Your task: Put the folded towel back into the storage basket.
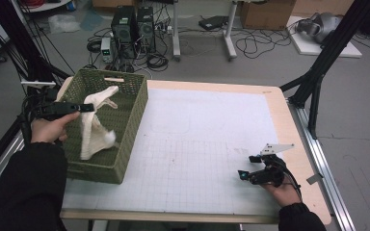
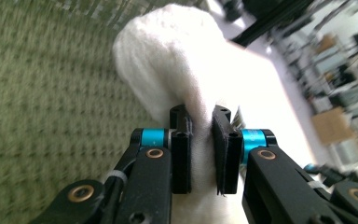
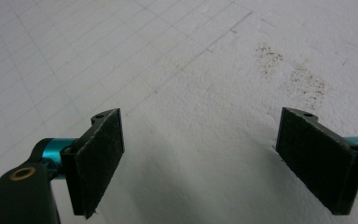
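A cream-white cloth [image 1: 96, 122] hangs over the inside of a green woven basket [image 1: 132, 108] at the table's left. My left gripper [image 1: 87, 107] is shut on the cloth's upper part, holding it above the basket. In the left gripper view the two black pads [image 2: 182, 154] pinch the white cloth [image 2: 186, 60], with the basket's green weave [image 2: 51, 93] behind. My right gripper [image 1: 249, 166] rests low over the white grid mat near the front right, open. In the right gripper view its pads [image 3: 95, 158] stand wide apart with only bare mat [image 3: 196, 140] between them.
The white grid mat [image 1: 207, 139] covers most of the wooden table [image 1: 289, 139]. A faint brownish stain [image 3: 303, 79] marks the mat ahead of the right gripper. Black frame struts [image 1: 318, 72] stand beyond the table's right edge; computers and cables lie on the floor behind.
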A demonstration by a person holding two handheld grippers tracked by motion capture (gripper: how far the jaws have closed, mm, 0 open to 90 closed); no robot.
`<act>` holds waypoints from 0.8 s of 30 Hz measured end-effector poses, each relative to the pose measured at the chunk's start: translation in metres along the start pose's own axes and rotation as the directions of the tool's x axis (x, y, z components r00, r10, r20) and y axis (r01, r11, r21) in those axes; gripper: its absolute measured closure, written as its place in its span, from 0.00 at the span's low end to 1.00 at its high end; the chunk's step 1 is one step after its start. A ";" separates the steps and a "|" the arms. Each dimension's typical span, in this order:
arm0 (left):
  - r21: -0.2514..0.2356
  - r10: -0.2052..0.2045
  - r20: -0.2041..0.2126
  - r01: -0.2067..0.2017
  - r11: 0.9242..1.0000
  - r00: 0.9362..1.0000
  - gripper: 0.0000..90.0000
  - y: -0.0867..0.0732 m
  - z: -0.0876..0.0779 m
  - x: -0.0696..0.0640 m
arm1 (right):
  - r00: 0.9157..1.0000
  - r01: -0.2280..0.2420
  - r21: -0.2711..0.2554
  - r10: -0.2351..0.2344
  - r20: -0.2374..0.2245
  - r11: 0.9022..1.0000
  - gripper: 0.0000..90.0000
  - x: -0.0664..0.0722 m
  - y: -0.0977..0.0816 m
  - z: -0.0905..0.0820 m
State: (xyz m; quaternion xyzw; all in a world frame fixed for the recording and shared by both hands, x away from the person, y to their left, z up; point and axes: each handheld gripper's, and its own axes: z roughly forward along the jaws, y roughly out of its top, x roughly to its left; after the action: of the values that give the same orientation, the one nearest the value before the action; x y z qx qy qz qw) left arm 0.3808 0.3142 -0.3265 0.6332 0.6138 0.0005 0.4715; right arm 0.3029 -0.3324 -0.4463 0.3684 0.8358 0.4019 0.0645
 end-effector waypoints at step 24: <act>0.048 0.092 -0.309 -0.081 0.996 0.946 0.87 -0.006 0.061 0.012 | 1.000 -0.007 -0.005 0.007 -0.005 1.000 0.16 -0.003 -0.001 0.001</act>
State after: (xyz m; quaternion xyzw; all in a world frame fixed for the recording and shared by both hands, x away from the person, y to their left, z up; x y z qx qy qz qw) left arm 0.4144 0.2858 -0.3708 0.6596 0.6520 0.1105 0.3573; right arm 0.3052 -0.3337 -0.4484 0.3701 0.8338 0.4050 0.0619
